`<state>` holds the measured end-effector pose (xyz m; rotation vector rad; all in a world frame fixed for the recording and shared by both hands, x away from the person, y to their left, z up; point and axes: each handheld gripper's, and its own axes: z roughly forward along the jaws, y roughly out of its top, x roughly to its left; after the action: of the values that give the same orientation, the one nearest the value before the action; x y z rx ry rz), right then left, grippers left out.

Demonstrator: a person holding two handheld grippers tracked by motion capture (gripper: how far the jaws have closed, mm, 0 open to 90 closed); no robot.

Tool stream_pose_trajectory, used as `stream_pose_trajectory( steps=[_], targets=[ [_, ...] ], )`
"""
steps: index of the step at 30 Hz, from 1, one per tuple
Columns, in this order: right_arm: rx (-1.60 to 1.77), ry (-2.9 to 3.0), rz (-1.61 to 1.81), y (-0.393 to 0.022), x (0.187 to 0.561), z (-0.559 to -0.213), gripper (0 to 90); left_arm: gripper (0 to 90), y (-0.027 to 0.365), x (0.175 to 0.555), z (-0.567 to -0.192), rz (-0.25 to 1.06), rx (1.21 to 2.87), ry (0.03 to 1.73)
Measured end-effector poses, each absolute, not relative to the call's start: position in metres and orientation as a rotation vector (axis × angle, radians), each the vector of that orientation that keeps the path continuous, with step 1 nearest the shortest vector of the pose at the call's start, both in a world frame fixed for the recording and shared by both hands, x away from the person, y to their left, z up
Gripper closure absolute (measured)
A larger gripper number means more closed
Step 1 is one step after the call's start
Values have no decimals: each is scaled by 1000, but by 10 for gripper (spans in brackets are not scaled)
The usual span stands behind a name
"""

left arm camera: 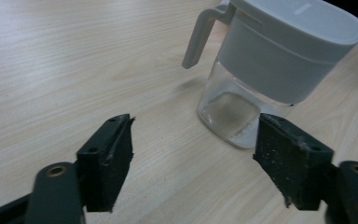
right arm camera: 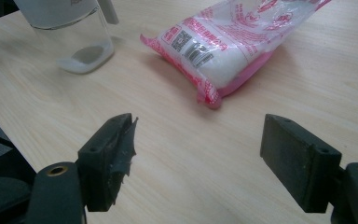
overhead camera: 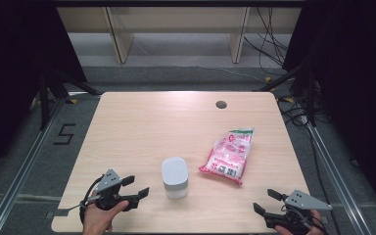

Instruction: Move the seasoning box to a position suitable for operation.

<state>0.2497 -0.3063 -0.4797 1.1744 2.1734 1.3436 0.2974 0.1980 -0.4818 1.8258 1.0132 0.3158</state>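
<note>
Sitting mid-surface [overhead camera: 142, 122], the lidded jug [overhead camera: 175, 177] looks rigid and slick, so its side handle [left arm camera: 197, 37] seems the safest grab. The pink bag [overhead camera: 228, 155] beside it looks floppy. Left hand-held gripper [overhead camera: 131, 188] and right hand-held gripper [overhead camera: 266, 200] gape wide, holding nothing.

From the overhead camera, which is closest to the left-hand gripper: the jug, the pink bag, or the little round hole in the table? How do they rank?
Measured from the left gripper:
1. The jug, just to its right near the table's front middle.
2. The pink bag, farther right, beyond the jug.
3. The round hole, at the table's far edge, right of centre.
</note>
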Motion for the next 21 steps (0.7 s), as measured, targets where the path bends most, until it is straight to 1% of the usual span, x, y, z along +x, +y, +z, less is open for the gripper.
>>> stream_pose_trajectory(
  steps=[1,3,6,7,12,15,17,19,21],
  targets=[
    [1172,2172,1342,-306,250,-480,267,307,198,297,-480,327,1847,996],
    [1170,2171,1344,-306,250,-480,267,427,197,297,-478,338,1849,959],
    [1174,2178,1350,-306,250,-479,275,575,195,294,-476,369,1862,931],
    [1164,2173,1349,-306,250,-479,275,616,191,291,-474,359,1871,869],
    [1179,2183,1357,-306,249,-479,276,776,180,281,-476,342,1859,805],
    [1186,2186,1356,-306,249,-479,276,826,172,276,-477,347,1877,771],
    [1175,2184,1353,-306,249,-479,276,835,166,274,-478,354,1895,760],
    [1127,2181,1348,-307,251,-480,276,847,164,278,-480,399,1927,752],
    [1130,2192,1347,-306,251,-480,276,850,160,281,-483,388,1902,792]
  ],
)
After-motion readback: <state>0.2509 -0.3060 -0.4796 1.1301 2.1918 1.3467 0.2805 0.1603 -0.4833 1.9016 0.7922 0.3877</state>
